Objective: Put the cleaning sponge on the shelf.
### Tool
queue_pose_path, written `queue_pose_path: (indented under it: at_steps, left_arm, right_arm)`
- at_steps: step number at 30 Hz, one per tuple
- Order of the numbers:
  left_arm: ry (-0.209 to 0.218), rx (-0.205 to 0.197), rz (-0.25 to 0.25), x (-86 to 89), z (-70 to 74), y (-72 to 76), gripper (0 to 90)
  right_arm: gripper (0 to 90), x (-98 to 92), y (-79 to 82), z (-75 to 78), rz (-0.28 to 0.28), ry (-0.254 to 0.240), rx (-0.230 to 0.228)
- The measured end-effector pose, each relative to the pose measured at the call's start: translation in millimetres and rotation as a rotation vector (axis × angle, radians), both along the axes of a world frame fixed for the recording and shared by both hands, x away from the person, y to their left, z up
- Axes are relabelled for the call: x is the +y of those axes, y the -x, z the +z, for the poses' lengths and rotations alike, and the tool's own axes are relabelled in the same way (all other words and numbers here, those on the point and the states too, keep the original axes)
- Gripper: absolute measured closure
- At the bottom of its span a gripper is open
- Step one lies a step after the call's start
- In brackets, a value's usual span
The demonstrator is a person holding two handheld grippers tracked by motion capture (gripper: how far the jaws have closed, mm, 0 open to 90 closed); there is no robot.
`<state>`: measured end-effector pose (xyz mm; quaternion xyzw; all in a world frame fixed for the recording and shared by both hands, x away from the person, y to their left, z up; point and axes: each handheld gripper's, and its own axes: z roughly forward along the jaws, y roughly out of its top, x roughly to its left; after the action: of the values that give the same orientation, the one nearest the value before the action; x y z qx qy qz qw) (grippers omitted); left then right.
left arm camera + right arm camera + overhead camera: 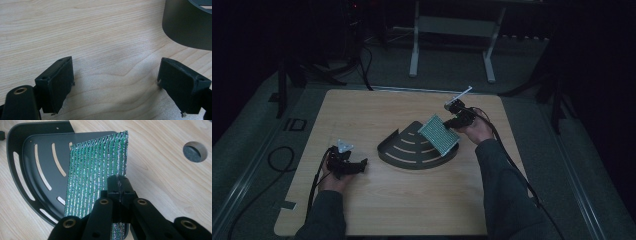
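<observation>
A green and silver scouring pad (439, 134) hangs tilted over the right side of a black quarter-round slotted tray (404, 152) in the middle of the wooden table. My right gripper (457, 121) is shut on the pad's edge. In the right gripper view the jaws pinch the scouring pad (95, 170) near its lower right, with the slotted tray (32, 162) beneath and to the left. My left gripper (357, 165) rests low on the table left of the tray, open with nothing in it. Its fingers (58, 82) stand wide apart over bare wood, the tray's curved wall (187, 25) ahead at upper right.
The wooden table (362, 115) has a round hole (195, 151) near the right gripper. Cables trail from both grippers off the table's sides. A white frame (452, 30) stands on the floor beyond the far edge.
</observation>
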<state>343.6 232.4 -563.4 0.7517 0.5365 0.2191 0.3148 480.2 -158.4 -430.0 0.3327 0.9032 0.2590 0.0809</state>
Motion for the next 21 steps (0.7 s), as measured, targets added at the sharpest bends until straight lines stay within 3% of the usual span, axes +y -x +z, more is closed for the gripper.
queue_pose_path:
  at_steps: [15,21]
  left_arm:
    - [0.0,0.0,0.0,0.0,0.0,0.0,13.9]
    - [0.001,0.0,0.0,-0.1,0.0,0.0,13.9]
  right_arm:
    - [89.5,17.8,-6.5,-22.7,0.025,0.016,0.027]
    - [89.5,25.0,-5.0,-33.7,0.044,0.085,0.01]
